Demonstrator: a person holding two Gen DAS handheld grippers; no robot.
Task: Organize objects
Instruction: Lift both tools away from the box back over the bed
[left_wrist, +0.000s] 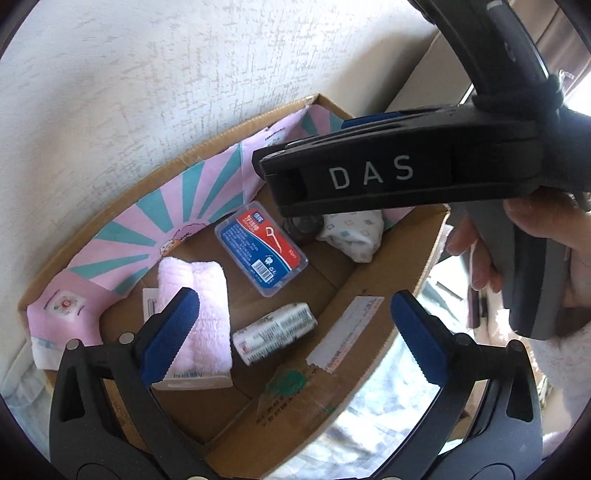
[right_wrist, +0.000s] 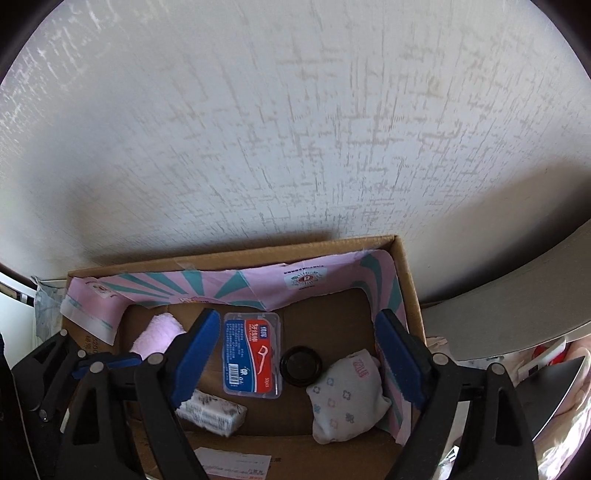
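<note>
A cardboard box (left_wrist: 373, 295) (right_wrist: 408, 280) lined with pink and teal paper stands against the wall. Inside lie a blue and red floss pick case (left_wrist: 262, 249) (right_wrist: 253, 356), a pink towel (left_wrist: 199, 310) (right_wrist: 159, 332), a small printed tissue pack (left_wrist: 275, 332) (right_wrist: 210, 411), a white patterned sock bundle (left_wrist: 352, 232) (right_wrist: 345, 397) and a black round lid (right_wrist: 300, 365). My left gripper (left_wrist: 295, 336) is open and empty above the box. My right gripper (right_wrist: 299, 358) is open and empty over the box; it also crosses the left wrist view (left_wrist: 369, 173).
A textured white wall (right_wrist: 295, 129) rises right behind the box. A grey board (right_wrist: 517, 306) leans at the right. Light fabric (left_wrist: 376, 417) lies under the box's near side. A dark flat object (right_wrist: 550, 391) sits at the far right.
</note>
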